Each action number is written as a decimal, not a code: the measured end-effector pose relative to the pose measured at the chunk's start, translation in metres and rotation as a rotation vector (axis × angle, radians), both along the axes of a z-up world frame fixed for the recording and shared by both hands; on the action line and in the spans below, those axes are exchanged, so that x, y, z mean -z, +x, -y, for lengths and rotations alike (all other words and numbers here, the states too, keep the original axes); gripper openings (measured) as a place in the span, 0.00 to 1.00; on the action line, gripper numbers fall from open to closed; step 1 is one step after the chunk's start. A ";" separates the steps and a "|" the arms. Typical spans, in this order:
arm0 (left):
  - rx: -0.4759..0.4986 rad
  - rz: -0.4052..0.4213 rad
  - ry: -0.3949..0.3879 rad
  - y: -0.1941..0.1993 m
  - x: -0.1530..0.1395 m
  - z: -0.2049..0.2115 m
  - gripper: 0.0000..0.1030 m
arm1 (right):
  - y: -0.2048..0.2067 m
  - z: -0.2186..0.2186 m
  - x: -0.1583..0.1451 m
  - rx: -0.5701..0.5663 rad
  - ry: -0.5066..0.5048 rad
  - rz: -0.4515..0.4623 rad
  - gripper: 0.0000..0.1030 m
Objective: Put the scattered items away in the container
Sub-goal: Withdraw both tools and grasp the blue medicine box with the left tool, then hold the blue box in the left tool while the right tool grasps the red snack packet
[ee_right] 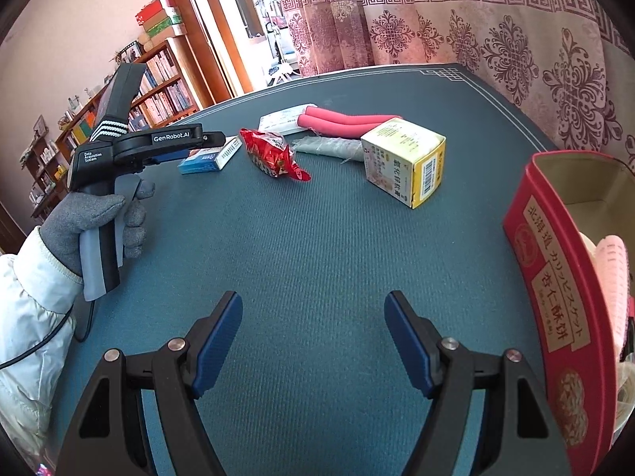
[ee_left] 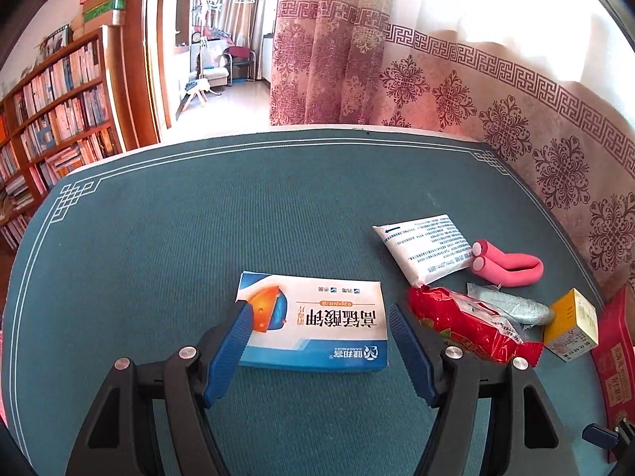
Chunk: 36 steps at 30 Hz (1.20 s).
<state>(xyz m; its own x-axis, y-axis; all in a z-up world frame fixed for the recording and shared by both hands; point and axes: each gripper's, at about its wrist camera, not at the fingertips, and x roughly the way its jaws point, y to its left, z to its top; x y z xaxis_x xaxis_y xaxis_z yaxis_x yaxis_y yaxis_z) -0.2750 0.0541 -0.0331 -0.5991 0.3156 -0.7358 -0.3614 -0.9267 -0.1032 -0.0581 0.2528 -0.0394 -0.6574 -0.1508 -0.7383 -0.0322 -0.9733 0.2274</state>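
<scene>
A blue-and-white medicine box [ee_left: 313, 321] lies flat on the green mat. My left gripper [ee_left: 317, 307] is open and hangs over it, one finger on each side, pads apart from its ends. To its right lie a red snack packet [ee_left: 468, 325], a silver wrapped item [ee_left: 512, 307], a yellow box [ee_left: 571, 325], a white packet [ee_left: 424, 246] and a pink foam roller [ee_left: 508, 267]. My right gripper [ee_right: 313, 305] stands open over bare mat, nothing between its fingers. The red tin [ee_right: 555, 297] stands open at its right with a pink item [ee_right: 613, 277] inside.
A gloved hand [ee_right: 91, 214] in a white sleeve holds the left gripper [ee_right: 202, 144] by the blue box [ee_right: 210, 156]. A patterned curtain [ee_left: 516, 127] hangs close behind the table's far and right edges. A bookcase [ee_left: 59, 111] stands at the left.
</scene>
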 end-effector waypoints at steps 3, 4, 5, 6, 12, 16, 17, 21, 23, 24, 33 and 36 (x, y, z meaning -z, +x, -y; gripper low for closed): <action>0.018 -0.021 -0.077 -0.005 0.008 -0.006 0.84 | 0.000 0.000 0.002 -0.001 -0.004 0.003 0.75; 0.027 -0.017 -0.100 -0.007 0.012 -0.008 0.85 | 0.000 0.000 0.002 0.000 -0.005 0.004 0.75; 0.033 0.002 -0.115 -0.010 0.018 -0.009 0.85 | 0.000 0.000 0.002 0.000 -0.006 0.005 0.75; 0.036 0.005 -0.118 -0.010 0.022 -0.008 0.86 | 0.000 0.000 0.003 0.001 -0.007 0.006 0.75; 0.019 0.000 -0.114 -0.011 0.021 -0.007 0.85 | -0.001 -0.001 0.005 0.007 -0.007 0.013 0.75; -0.027 -0.003 -0.093 -0.009 0.020 0.000 0.84 | -0.002 0.002 0.001 0.004 0.004 0.007 0.75; -0.039 0.000 -0.079 -0.007 0.019 0.002 0.84 | -0.002 0.003 -0.001 0.004 0.008 0.004 0.75; -0.090 0.013 -0.068 0.006 0.021 0.011 0.84 | -0.011 0.007 -0.012 -0.007 0.016 -0.019 0.75; -0.120 0.021 -0.080 0.014 0.022 0.014 0.84 | -0.021 0.013 -0.017 -0.021 0.029 -0.029 0.75; -0.130 0.026 -0.074 0.019 0.022 0.016 0.84 | -0.028 0.016 -0.019 -0.026 0.037 -0.034 0.75; -0.149 0.025 -0.022 0.035 0.024 0.030 0.84 | -0.095 0.038 -0.020 -0.051 0.100 -0.065 0.75; -0.149 0.026 -0.009 0.035 0.024 0.031 0.84 | -0.112 0.040 -0.017 -0.053 0.110 -0.065 0.75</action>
<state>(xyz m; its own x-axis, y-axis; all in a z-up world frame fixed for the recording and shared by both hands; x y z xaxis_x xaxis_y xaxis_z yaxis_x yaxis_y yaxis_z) -0.2402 0.0231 -0.0569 -0.6196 0.2182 -0.7540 -0.2173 -0.9707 -0.1024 -0.1701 0.2132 -0.0222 -0.6979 -0.1069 -0.7082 0.0315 -0.9924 0.1187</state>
